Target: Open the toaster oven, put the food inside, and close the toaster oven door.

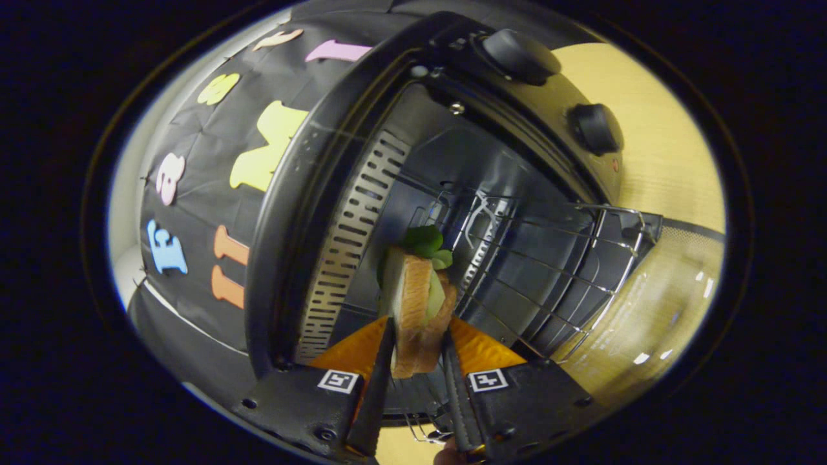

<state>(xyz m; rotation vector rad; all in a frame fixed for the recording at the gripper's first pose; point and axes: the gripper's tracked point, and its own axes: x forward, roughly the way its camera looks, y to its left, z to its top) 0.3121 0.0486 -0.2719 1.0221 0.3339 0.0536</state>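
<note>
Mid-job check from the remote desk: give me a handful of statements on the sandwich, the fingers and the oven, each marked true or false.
1. The gripper is shut on the sandwich. True.
2. The toaster oven door is closed. False: the door is open and the cavity shows.
3. The wire rack sits partly drawn out of the cavity. True.
4. The sandwich lies flat on the rack, free of the fingers. False: it is held between both fingers, ahead of the rack.
5. Green leaf pokes from the sandwich's far end. True.
</note>
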